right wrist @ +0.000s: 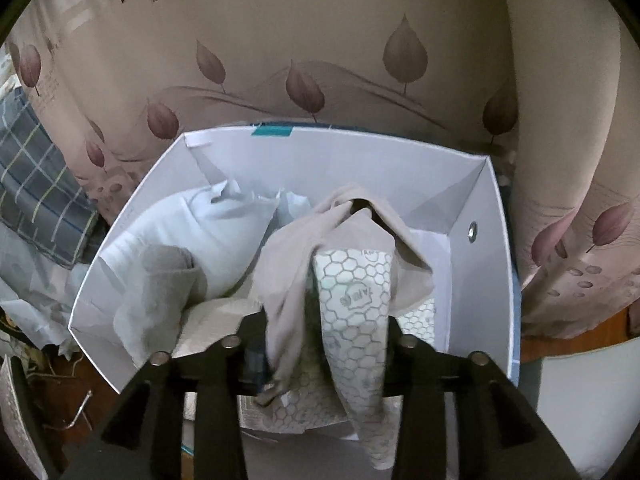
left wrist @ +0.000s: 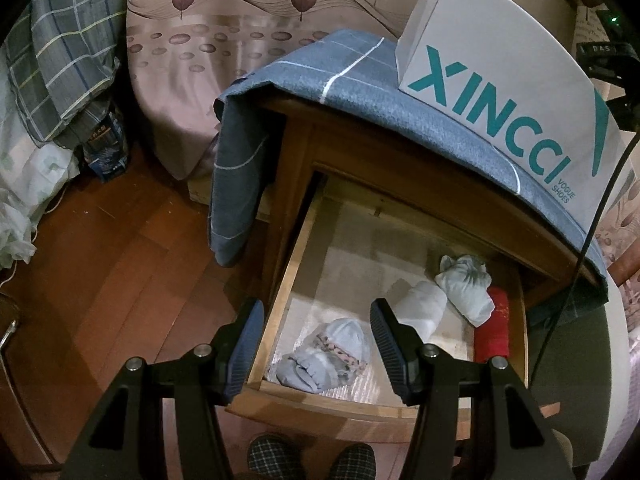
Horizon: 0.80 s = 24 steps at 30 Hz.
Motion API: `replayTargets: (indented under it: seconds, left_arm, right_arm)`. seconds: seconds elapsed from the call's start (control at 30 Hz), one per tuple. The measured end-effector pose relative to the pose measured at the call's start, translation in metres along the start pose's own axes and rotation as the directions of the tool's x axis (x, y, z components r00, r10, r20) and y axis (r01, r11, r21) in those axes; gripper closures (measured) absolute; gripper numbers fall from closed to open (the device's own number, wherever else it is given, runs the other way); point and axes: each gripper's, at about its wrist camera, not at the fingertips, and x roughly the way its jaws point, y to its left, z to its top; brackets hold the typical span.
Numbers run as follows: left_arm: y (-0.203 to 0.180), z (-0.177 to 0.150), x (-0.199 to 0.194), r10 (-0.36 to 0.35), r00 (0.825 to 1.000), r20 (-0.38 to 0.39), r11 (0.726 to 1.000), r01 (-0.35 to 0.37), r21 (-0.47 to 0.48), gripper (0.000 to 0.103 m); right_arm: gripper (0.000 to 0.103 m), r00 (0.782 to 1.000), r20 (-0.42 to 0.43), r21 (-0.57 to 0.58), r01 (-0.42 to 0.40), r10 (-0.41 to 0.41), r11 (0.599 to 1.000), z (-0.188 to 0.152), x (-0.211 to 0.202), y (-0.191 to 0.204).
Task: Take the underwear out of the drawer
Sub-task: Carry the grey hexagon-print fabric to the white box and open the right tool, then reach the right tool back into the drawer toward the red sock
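Underwear [right wrist: 352, 280] dangles between the right gripper [right wrist: 320, 344]'s loosened jaws over the box [right wrist: 480, 280]; left gripper [left wrist: 316, 344] gapes empty above the drawer [left wrist: 276, 308], more rolls [left wrist: 324, 356] left.

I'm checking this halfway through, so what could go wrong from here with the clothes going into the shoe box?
1. The beige and honeycomb-print garment drapes across the right tongs; it may snag and get dragged back out of the white box.
2. The box already looks full, so pieces could spill over its rim.
3. The left tongs hang open over the drawer, where four bundles still wait.
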Motion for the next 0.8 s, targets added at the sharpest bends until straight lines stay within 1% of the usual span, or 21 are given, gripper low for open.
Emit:
replayTargets:
  seconds: [0.07,0.13,0.3,0.47,0.57,0.67,0.8]
  left_arm:
    - [0.000,0.000,0.000,0.000,1.000,-0.001,1.000,0.000,0.000,0.046]
    - [0.000,0.000,0.000,0.000,1.000,0.000,1.000,0.000,-0.002,0.046]
    - [0.000,-0.001,0.000,0.002,1.000,0.002,1.000,-0.002,0.001,0.046]
    - [0.001,-0.001,0.001,0.005,1.000,-0.002,1.000,-0.005,-0.004,0.046]
    - [0.002,0.000,0.000,0.004,1.000,-0.001,1.000,-0.004,-0.012,0.046]
    - [0.003,0.000,-0.001,0.006,1.000,0.000,1.000,-0.006,-0.012,0.046]
    - [0.004,0.000,0.000,0.005,1.000,-0.003,1.000,-0.005,-0.018,0.046]
  right_arm:
    - [0.040,1.000,0.012,-0.012,0.020,-0.020,1.000,0.000,-0.004,0.003]
    - [0.035,0.999,0.033,-0.023,0.032,-0.031,0.999,0.001,-0.012,0.005]
    - [0.033,0.998,0.065,-0.014,0.024,-0.023,1.000,0.005,-0.038,0.007]
    - [0.033,0.996,0.090,-0.056,-0.005,0.010,0.998,-0.005,-0.072,0.014]
    - [0.033,0.996,0.079,-0.097,-0.035,0.042,0.995,-0.025,-0.092,0.017]
    - [0.033,0.996,0.056,-0.150,-0.061,0.070,0.987,-0.056,-0.107,0.018]
    - [0.033,0.994,-0.018,-0.248,-0.113,0.112,0.962,-0.108,-0.117,0.018]
